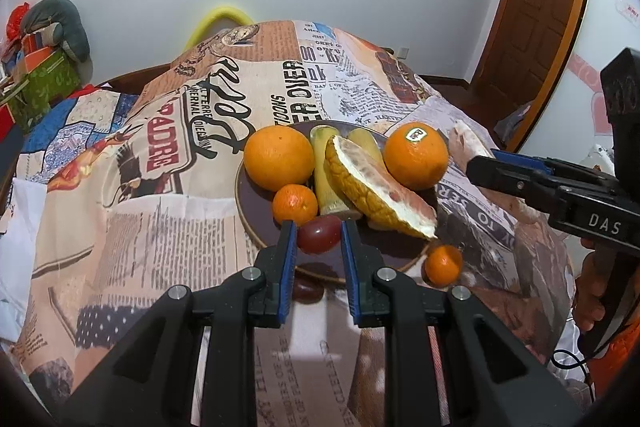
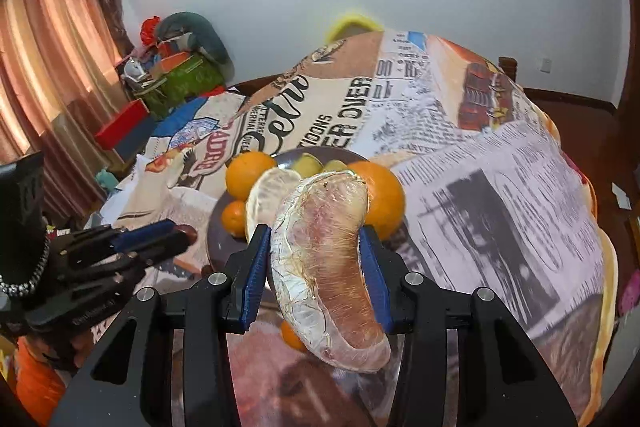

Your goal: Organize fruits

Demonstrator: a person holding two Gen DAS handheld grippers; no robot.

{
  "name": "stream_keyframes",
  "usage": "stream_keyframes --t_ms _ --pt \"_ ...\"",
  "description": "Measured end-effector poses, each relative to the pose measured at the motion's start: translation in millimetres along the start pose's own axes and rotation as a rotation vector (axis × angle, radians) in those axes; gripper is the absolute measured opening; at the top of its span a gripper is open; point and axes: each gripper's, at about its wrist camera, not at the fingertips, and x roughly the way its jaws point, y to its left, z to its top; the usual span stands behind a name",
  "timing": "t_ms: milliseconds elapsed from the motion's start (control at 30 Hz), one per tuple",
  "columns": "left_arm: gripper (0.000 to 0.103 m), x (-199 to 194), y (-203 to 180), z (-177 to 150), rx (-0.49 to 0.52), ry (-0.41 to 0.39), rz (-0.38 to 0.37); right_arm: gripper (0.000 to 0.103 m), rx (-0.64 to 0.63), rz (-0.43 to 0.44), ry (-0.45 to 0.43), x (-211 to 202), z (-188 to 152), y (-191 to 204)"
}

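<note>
Ahead of our left gripper [image 1: 318,227] the brown plate [image 1: 256,223] holds oranges [image 1: 279,158], sugarcane [image 1: 325,171] and a pomelo wedge [image 1: 376,183]. It pinches a red grape [image 1: 319,233]. Our right gripper [image 2: 316,239], tilted downward, grips a peeled pomelo segment [image 2: 324,259].

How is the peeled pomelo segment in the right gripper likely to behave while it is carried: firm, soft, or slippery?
The peeled pomelo segment probably is soft: only a thin, wrinkled membrane covers its pink flesh, so a hard squeeze may burst it. It looks glossy, so it might slip between the right gripper pads. Its long curved end hangs unsupported below the pads, so it may swing or sag.
</note>
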Motion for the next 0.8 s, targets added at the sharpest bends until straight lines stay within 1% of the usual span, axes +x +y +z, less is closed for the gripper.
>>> stream_keyframes --t_ms 267,500,667,800 --pt "0.022 24.7 5.5 4.5 0.001 0.025 -0.006 0.041 -0.04 0.019 0.018 22.9 9.9 8.3" --pt "0.022 37.6 7.6 4.7 0.003 0.039 -0.011 0.041 -0.067 0.022 0.037 41.8 13.0 12.3" --pt "0.022 43.2 6.6 3.8 0.009 0.048 -0.013 0.043 -0.099 0.003 0.035 45.4 12.6 16.1" --pt "0.022 47.7 5.8 2.7 0.007 0.064 -0.014 0.044 -0.11 0.009 0.043 45.8 13.1 16.3"
